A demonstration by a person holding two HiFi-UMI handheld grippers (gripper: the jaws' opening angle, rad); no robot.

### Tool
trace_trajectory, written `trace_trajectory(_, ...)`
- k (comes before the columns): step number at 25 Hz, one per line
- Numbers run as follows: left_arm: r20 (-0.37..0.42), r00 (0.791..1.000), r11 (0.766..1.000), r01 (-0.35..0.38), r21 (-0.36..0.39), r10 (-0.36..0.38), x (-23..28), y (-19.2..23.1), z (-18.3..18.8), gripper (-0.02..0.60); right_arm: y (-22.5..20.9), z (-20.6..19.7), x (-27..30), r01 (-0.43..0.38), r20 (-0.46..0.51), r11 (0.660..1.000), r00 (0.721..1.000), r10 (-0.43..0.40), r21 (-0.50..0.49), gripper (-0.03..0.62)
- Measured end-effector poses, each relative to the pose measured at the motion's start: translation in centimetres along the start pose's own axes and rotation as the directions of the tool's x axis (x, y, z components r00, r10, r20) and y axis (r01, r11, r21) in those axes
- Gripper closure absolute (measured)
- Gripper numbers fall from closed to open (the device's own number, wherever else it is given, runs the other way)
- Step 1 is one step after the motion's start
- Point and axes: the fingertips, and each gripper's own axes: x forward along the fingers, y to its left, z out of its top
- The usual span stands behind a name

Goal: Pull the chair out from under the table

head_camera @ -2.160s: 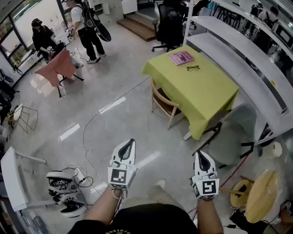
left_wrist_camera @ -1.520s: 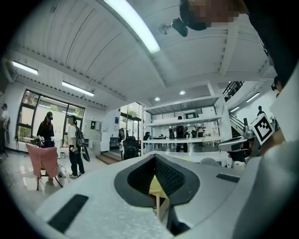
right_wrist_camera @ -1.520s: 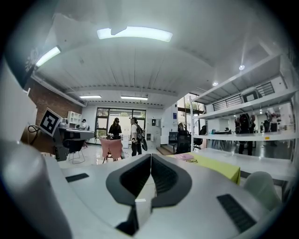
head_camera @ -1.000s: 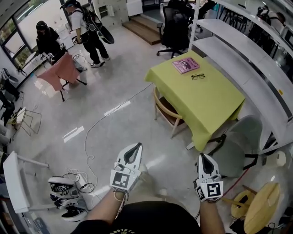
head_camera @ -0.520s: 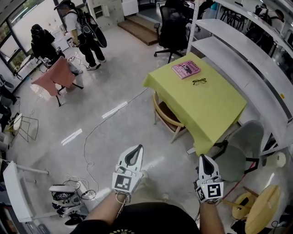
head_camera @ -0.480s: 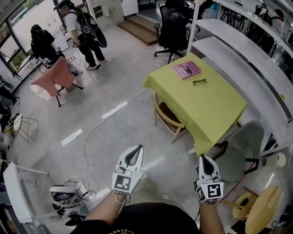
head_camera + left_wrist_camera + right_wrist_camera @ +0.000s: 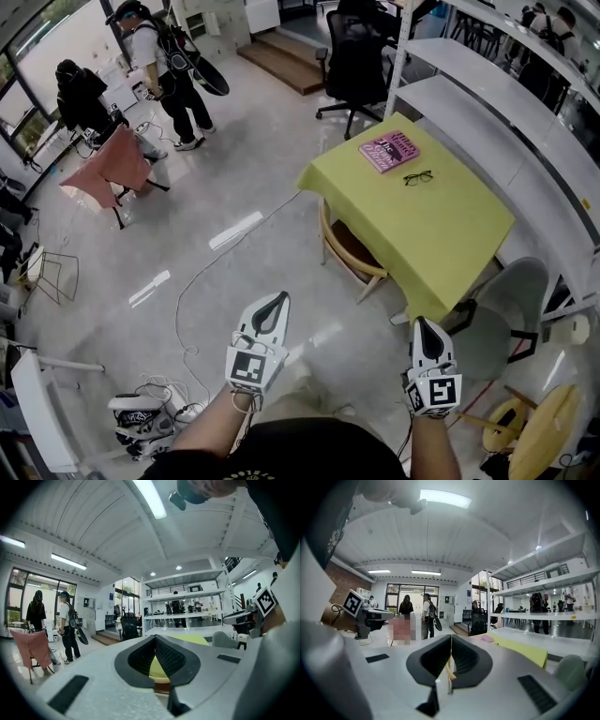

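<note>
Nearest us, our left gripper and right gripper point forward, each with its jaws pressed together on nothing. Beyond them, the stretch of floor up to the wooden chair is shorter than a second ago: we are walking in. The chair is not yet touched and sits tucked under the yellow table, with only its curved back showing at the table's left edge. We judge that the approach is unfinished, and the jaws must open before taking the backrest.
</note>
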Motion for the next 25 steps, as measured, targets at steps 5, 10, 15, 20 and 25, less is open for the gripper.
trace_trajectory(5,-0.007,1.0,1.0,0.012,-0.005,-0.012,1.9,2.7,-0.2,0.572,0.2,0.6,2.4,0.027,-0.002,1.0,1.0,-0.027,0.005,0.583)
trace_trajectory(10,0.003,1.0,1.0,0.022,-0.016,-0.022,3.4,5.3,0.0,0.572,-0.4,1.6,4.3,0.074,0.005,0.997,0.997,-0.074,-0.002,0.583)
trace_trajectory(15,0.013,0.998,0.998,0.059,-0.019,-0.059,4.3,7.0,0.2,0.572,-0.5,2.7,5.9,0.124,0.019,0.992,0.992,-0.124,-0.001,0.583)
trace_trajectory(20,0.032,0.997,0.997,0.07,-0.04,-0.068,5.0,8.4,0.1,0.572,0.8,3.2,6.8,0.118,0.021,0.993,0.993,-0.117,-0.019,0.583)
trace_trajectory(25,0.034,0.996,0.995,0.087,-0.04,-0.086,5.6,9.1,0.4,0.572,1.0,4.4,7.7,0.123,0.029,0.992,0.992,-0.123,-0.028,0.583)
